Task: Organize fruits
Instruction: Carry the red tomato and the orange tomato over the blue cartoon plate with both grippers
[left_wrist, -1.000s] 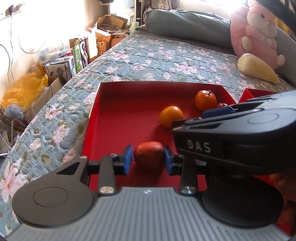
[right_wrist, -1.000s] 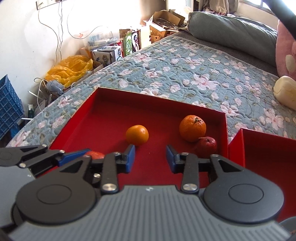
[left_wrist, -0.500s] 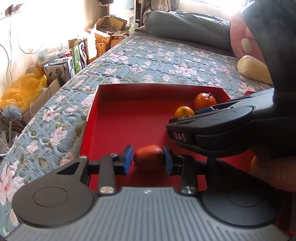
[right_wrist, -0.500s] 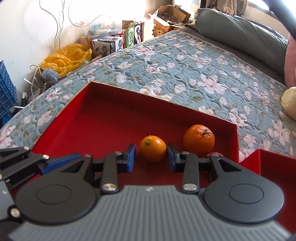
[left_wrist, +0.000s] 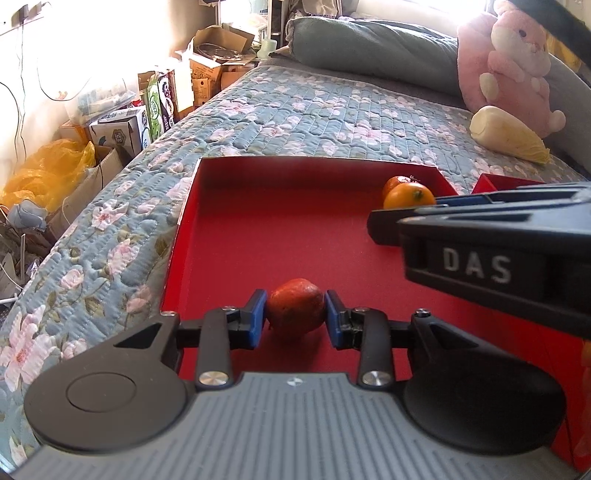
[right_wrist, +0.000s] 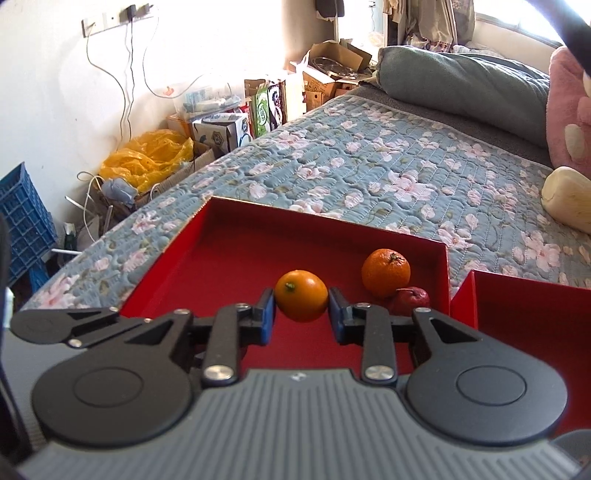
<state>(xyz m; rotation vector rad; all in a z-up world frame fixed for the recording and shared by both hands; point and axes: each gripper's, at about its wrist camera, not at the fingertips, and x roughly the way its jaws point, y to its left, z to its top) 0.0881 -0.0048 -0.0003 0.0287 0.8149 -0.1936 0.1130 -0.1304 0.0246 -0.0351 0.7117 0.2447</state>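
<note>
A big red tray (left_wrist: 236, 229) lies on the flowered bed. My left gripper (left_wrist: 294, 314) is shut on a red fruit (left_wrist: 295, 308) near the tray's front left. My right gripper (right_wrist: 301, 309) is shut on a smooth orange (right_wrist: 301, 295), which also shows in the left wrist view (left_wrist: 408, 196), and holds it just above the tray floor. A larger tangerine (right_wrist: 385, 272) and a small red fruit (right_wrist: 412, 301) lie in the tray's far right corner. The right gripper's body (left_wrist: 498, 251) crosses the right side of the left wrist view.
A second red tray (right_wrist: 524, 317) stands right beside the first one. A pale yellow plush (left_wrist: 506, 134) and a pink plush rabbit (left_wrist: 513, 62) lie at the bed's far right. A grey pillow (right_wrist: 458, 79) is at the head. Boxes and bags crowd the floor at left.
My right gripper moved forward to the smooth orange, closed on it and lifted it slightly. My left gripper stays shut on the red fruit, barely moved.
</note>
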